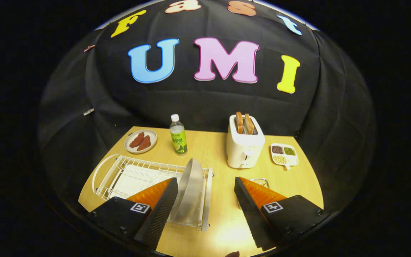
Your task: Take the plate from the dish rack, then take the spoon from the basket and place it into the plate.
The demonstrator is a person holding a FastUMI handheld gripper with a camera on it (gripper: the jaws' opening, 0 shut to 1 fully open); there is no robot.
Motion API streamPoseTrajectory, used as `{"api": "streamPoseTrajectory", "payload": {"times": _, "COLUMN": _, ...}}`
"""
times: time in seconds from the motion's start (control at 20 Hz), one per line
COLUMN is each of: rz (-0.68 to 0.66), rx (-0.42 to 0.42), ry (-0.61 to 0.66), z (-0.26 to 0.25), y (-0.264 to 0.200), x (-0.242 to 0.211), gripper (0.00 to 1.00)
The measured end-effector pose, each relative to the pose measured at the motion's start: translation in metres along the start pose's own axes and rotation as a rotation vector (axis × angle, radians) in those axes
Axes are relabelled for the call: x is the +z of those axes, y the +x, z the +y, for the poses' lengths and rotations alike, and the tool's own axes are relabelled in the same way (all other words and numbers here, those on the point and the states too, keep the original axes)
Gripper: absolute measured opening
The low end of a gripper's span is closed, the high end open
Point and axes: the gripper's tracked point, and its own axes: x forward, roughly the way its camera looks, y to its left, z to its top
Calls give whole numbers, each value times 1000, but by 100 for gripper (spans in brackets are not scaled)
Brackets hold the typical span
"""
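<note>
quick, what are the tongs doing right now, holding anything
Tongs: open wide, holding nothing; the plate stands on edge in the dish rack, just inside the left finger and not clamped.

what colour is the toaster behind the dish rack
White toaster, two browned slices sticking up; clearest in the gripper view.

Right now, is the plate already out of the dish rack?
No, the plate stands on edge in the dish rack, beside one finger of the open tool, which grips nothing.
</note>
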Motion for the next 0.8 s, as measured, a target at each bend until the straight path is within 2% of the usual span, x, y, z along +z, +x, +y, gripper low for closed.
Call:
{"api": "streamPoseTrajectory", "payload": {"times": 0.25, "rz": 168, "rx": -78, "ry": 12, "z": 6, "y": 55, "x": -48, "gripper": 98}}
{"api": "streamPoseTrajectory", "payload": {"times": 0.35, "rz": 209, "rx": -88, "ry": 24, "z": 12, "y": 69, "x": -63, "gripper": 95}}
{"api": "streamPoseTrajectory", "payload": {"times": 0.45, "rz": 204, "rx": -134, "ry": 16, "z": 5, "y": 78, "x": -64, "gripper": 80}}
{"api": "streamPoseTrajectory", "payload": {"times": 0.5, "rz": 201, "rx": -157, "ry": 9, "z": 0, "y": 81, "x": -64, "gripper": 65}}
{"api": "streamPoseTrajectory", "payload": {"times": 0.6, "rz": 204, "rx": -155, "ry": 25, "z": 2, "y": 80, "x": -62, "gripper": 46}}
{"api": "streamPoseTrajectory", "payload": {"times": 0.7, "rz": 193, "rx": -137, "ry": 32, "z": 9, "y": 80, "x": -56, "gripper": 41}}
{"api": "streamPoseTrajectory", "payload": {"times": 0.8, "rz": 190, "rx": -152, "ry": 0, "z": 9, "y": 76, "x": -44, "gripper": 36}}
